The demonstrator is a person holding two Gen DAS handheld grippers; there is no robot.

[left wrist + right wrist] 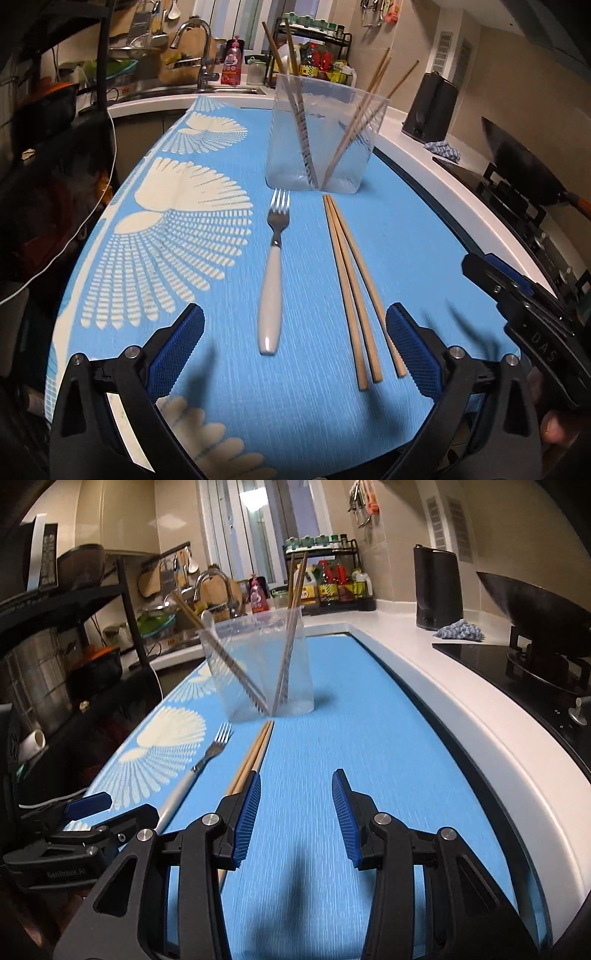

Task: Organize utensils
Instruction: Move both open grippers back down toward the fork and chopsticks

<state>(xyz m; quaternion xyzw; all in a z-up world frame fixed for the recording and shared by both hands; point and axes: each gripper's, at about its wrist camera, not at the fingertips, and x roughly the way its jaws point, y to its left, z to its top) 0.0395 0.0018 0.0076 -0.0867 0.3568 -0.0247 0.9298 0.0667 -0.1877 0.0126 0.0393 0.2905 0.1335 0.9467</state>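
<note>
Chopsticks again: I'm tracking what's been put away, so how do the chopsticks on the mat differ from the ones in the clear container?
The chopsticks on the mat lie flat; the chopsticks in the clear container stand tilted, leaning on its walls. The loose ones lie close together, three of them, beside the fork; the stored ones are split into leaning groups at opposite sides of the clear container. Both sets look like plain light wood.

Blue mat (229, 302) under fork (272, 280), chopsticks (354, 291), container (321, 147)
</note>
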